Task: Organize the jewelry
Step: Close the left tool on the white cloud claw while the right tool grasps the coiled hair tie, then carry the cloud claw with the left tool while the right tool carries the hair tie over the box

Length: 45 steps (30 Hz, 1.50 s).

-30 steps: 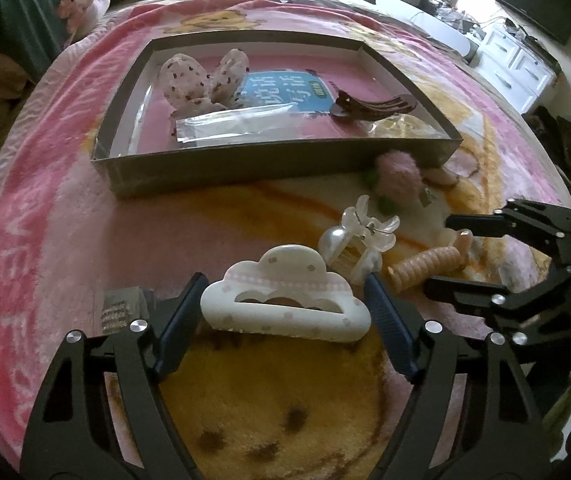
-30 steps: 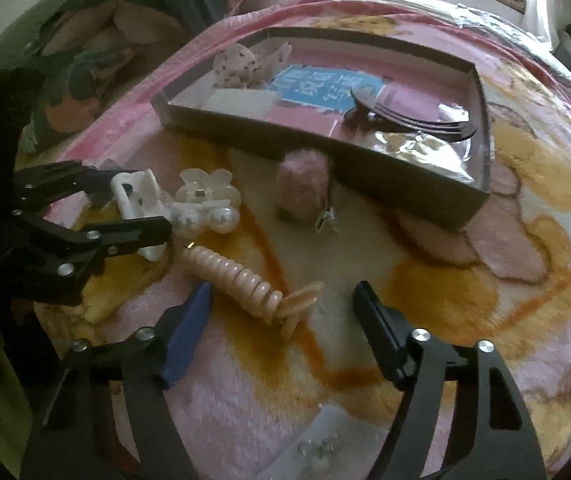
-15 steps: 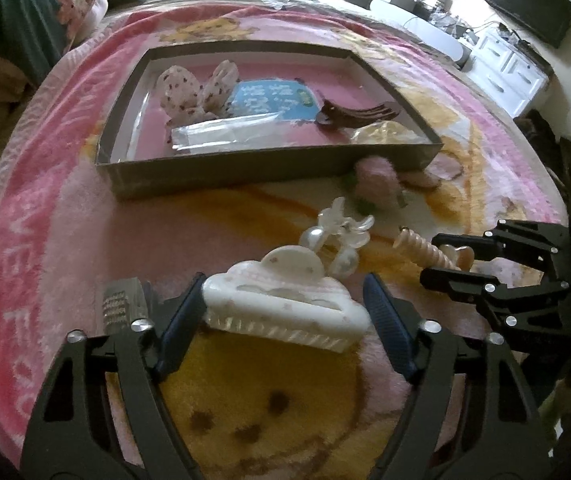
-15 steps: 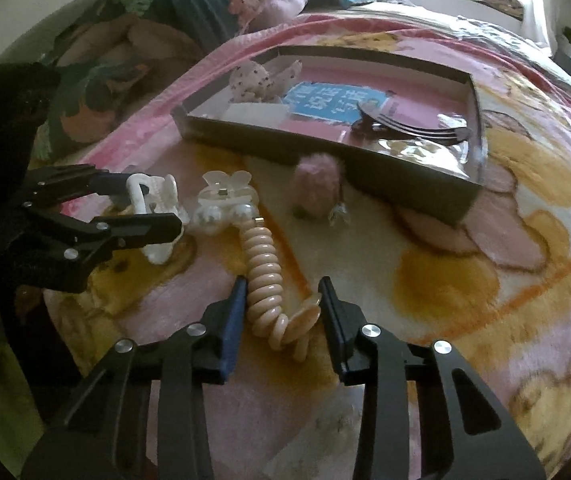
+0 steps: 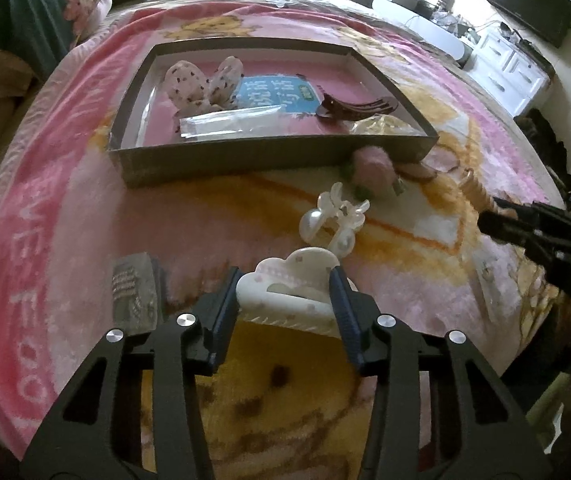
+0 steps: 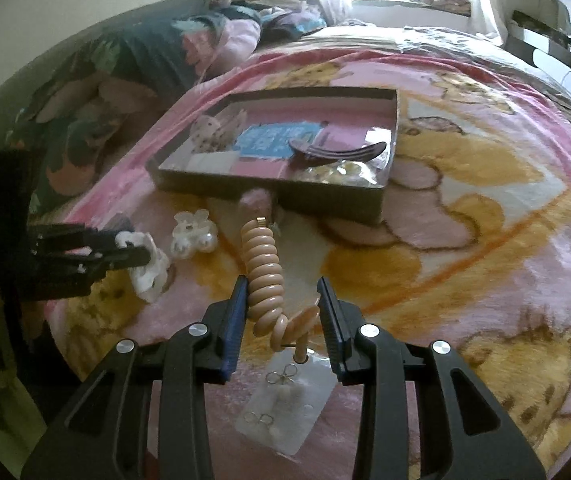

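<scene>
My left tongs [image 5: 285,296] have just been closing, and both blue pads now press on the ends of the white cloud-shaped hair claw [image 5: 289,280], which sits clamped between them at the 6 o'clock edge of my left view. Just past it, toward 1 o'clock, the clear claw with pearl beads [image 5: 335,216] lies on the pink blanket [image 5: 65,208] of the bed. At 9 o'clock of the cloud claw a small grey card with sparkly studs [image 5: 133,294] rests beside the left pad.

My right tongs [image 6: 281,308] are clamped on the peach spiral hair tie [image 6: 265,264]; the coil stands up between the pads and its lower end hangs clear above a clear packet of small earrings [image 6: 285,404] lying on the blanket. The left pad touches the coil; the right pad meets the flat peach piece at its base.

The grey tray [image 5: 245,156] lies at 12 o'clock in both views, holding a polka-dot bow [image 5: 201,84], a blue card [image 5: 273,94], a clear sachet [image 5: 229,122] and a dark brown hair clip [image 5: 357,106]. A pink fluffy pompom [image 5: 373,166] lies against the tray's near wall, toward its right end.
</scene>
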Each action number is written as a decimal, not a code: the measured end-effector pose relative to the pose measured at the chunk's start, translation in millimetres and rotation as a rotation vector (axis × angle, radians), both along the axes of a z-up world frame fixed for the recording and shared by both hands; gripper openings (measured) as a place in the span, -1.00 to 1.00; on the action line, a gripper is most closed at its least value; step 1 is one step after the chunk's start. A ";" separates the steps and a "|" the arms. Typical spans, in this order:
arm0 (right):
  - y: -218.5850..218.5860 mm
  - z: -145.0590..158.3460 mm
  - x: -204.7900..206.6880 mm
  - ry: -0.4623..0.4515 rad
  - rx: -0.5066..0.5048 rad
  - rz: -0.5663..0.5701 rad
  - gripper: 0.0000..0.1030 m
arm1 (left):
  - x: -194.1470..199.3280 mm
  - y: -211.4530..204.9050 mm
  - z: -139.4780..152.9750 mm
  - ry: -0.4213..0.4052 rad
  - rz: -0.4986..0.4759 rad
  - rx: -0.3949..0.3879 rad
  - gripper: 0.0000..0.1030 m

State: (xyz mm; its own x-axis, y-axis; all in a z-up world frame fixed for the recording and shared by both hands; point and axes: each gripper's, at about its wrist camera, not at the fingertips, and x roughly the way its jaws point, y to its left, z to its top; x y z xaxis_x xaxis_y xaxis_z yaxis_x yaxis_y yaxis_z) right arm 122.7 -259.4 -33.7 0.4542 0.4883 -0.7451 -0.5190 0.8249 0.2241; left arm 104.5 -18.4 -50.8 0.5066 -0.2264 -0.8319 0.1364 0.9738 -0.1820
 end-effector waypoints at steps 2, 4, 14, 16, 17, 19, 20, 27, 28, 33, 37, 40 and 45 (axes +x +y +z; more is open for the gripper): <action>-0.6 1.8 -0.1 -0.006 0.002 -0.005 -0.35 | -4.3 2.2 0.5 0.000 0.003 -0.013 -0.33; -1.2 4.7 -1.6 -0.011 0.007 -0.008 -0.35 | -8.3 4.0 1.3 0.001 0.006 -0.026 -0.33; 0.0 11.6 -5.4 -0.025 0.020 -0.010 -0.35 | -16.7 0.6 -8.1 0.029 -0.001 -0.058 0.37; 0.2 13.3 -5.6 -0.028 0.022 -0.012 -0.35 | -15.4 -8.3 -9.2 0.024 -0.017 -0.042 0.54; 0.2 14.3 -5.6 -0.031 0.025 -0.013 -0.35 | -14.3 -14.3 -11.3 0.022 -0.022 -0.013 0.54; 0.4 17.1 -5.4 -0.036 0.028 -0.015 -0.35 | -12.8 -23.0 -15.3 0.021 -0.024 0.040 0.55; 0.7 18.8 -5.7 -0.040 0.029 -0.015 -0.35 | -11.0 -26.8 -18.6 0.024 -0.023 0.058 0.55; 2.4 38.9 -6.8 -0.080 0.039 -0.009 -0.35 | -10.2 -28.8 -7.8 -0.003 -0.019 0.084 0.27; 2.7 42.7 -6.3 -0.089 0.041 -0.010 -0.35 | -11.0 -28.6 -1.2 -0.018 -0.019 0.080 0.27; 4.7 65.8 -3.0 -0.138 0.060 -0.004 -0.35 | -4.6 -18.0 32.7 -0.072 -0.010 0.010 0.27; 8.9 82.0 2.1 -0.171 0.058 -0.003 -0.35 | 5.5 -8.8 55.7 -0.109 0.007 -0.019 0.27; 11.8 89.5 8.0 -0.184 0.057 -0.007 -0.35 | 15.8 -0.1 70.2 -0.134 0.026 -0.022 0.27; 16.2 100.4 19.6 -0.206 0.063 -0.019 -0.35 | 33.2 15.9 87.3 -0.169 0.059 -0.023 0.27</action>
